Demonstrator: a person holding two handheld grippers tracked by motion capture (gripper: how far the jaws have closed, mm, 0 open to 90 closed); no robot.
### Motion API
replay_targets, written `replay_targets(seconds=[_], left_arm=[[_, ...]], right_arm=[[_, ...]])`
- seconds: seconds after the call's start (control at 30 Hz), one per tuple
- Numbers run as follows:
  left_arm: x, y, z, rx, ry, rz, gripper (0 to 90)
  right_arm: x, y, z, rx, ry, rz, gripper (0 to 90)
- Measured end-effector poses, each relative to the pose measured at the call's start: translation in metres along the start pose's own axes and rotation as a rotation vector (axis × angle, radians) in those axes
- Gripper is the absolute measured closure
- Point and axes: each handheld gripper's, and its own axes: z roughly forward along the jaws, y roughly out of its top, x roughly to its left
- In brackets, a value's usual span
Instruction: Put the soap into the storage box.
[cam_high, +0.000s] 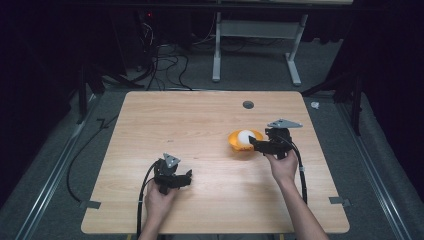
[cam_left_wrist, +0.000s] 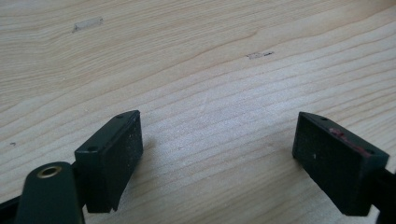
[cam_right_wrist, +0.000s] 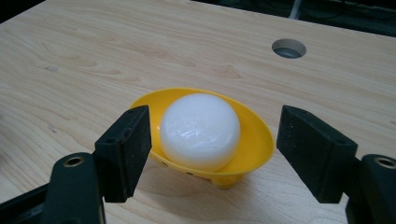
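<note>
Smooth white glossy ball (cam_right_wrist: 200, 129) sits in shallow yellow plastic bowl (cam_right_wrist: 254, 140), right half of wooden tabletop (cam_high: 200, 125). Likely light, slippery, rolls readily. Grip across widest girth. Right tool (cam_right_wrist: 215, 151) spread wide, flanking bowl. Left tool (cam_left_wrist: 219, 158) spread, empty.

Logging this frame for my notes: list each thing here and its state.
Left claw: open, holding nothing, low over bare wood.
Right claw: open, jaws either side of the yellow bowl.
Yellow bowl: upright on the table, holding the ball.
White ball: resting in the bowl, ungripped.
Table: round hole near its far edge.
</note>
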Motion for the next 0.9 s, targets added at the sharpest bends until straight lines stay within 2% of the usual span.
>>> replay_targets(seconds=[0.9], left_arm=[[0.000,0.000,0.000,0.000,0.001,-0.001,16.5]], right_arm=[[-0.010,-0.012,-0.029,-0.032,-0.004,0.020,27.2]])
